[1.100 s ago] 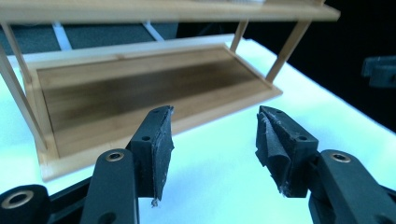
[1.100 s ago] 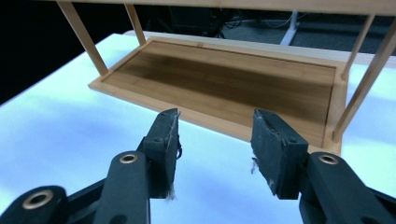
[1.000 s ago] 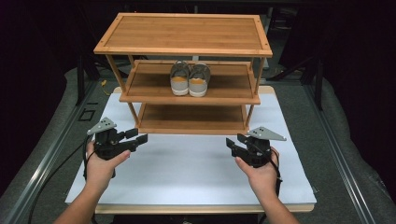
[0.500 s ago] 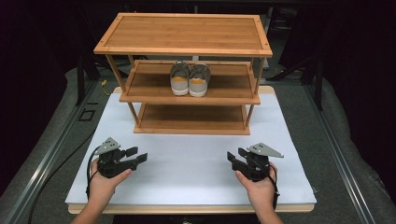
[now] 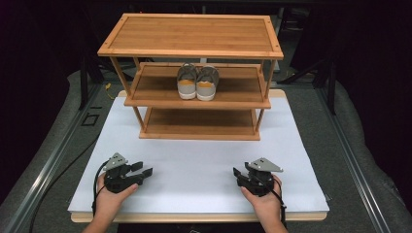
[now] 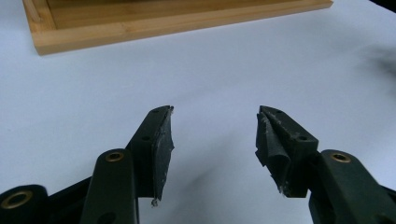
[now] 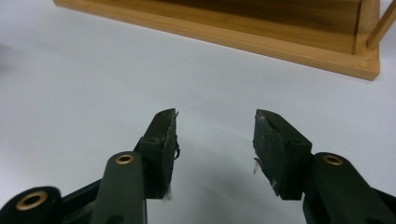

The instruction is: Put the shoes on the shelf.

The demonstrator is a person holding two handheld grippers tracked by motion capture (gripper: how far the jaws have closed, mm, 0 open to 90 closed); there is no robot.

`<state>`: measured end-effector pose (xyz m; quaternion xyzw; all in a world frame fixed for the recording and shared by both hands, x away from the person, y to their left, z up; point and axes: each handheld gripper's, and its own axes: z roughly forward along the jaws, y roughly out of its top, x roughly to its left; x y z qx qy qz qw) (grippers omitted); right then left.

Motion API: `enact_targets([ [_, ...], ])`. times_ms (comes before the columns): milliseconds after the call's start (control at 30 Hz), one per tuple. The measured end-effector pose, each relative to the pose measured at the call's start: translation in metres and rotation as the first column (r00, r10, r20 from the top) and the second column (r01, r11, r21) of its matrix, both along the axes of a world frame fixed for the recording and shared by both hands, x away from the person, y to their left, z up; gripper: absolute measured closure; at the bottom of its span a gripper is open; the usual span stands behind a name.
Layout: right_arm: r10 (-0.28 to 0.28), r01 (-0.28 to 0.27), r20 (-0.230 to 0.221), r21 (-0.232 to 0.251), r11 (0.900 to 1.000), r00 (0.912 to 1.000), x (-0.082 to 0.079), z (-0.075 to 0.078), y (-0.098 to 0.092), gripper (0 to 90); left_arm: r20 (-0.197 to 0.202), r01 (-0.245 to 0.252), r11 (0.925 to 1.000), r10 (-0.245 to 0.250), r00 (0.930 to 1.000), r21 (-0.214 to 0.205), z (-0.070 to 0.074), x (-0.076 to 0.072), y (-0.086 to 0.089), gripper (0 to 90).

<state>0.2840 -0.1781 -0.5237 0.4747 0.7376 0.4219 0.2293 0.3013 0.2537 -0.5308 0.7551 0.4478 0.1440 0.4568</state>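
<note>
A three-tier bamboo shoe rack (image 5: 194, 34) stands at the back of the white table top (image 5: 194, 165). A pair of grey shoes with orange heels (image 5: 197, 82) sits on its middle shelf, heels toward me. My left gripper (image 5: 145, 170) rests low on the table near the front left, open and holding nothing. My right gripper (image 5: 236, 173) rests near the front right, also open and holding nothing. In the left gripper view the gripper (image 6: 215, 114) points at bare table before the rack base (image 6: 140, 28). In the right gripper view the gripper (image 7: 215, 115) faces the rack base (image 7: 280, 44).
The rack's lowest shelf (image 5: 199, 124) and top shelf hold nothing. Grey floor and a metal rail (image 5: 53, 155) run along the table's left side, with dark surroundings beyond. A black cable (image 5: 94, 179) loops from the left gripper.
Both hands have drawn back toward the table's front edge and lowered the grippers onto the white surface. Both grippers stay open throughout.
</note>
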Motion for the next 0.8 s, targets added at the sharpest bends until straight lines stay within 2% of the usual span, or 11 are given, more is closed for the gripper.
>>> enact_targets([
  [67, 0.014, -0.014, 0.007, -0.021, 0.9997, 0.9999, 0.0, -0.003, 0.004, 49.3, -0.005, -0.002, 1.0, 0.002, 1.0, 0.005, -0.003, 0.0, 0.0, 45.9],
  [267, 0.044, -0.044, -0.02, -0.033, 0.9985, 0.9988, 0.002, -0.009, 0.01, 49.3, -0.019, 0.01, 0.9991, -0.009, 0.9998, 0.041, -0.009, 0.0, -0.003, 45.6],
  [600, 0.045, -0.046, -0.028, -0.027, 0.9986, 0.9986, 0.005, -0.012, 0.007, 48.3, -0.024, 0.02, 0.999, -0.019, 0.9995, 0.04, -0.012, 0.001, -0.007, 45.5],
  [800, 0.065, -0.066, -0.02, -0.023, 0.9976, 0.9977, 0.007, -0.014, 0.008, 42.8, -0.029, 0.027, 0.9987, -0.026, 0.9992, 0.044, -0.012, 0.001, -0.008, 43.4],
])
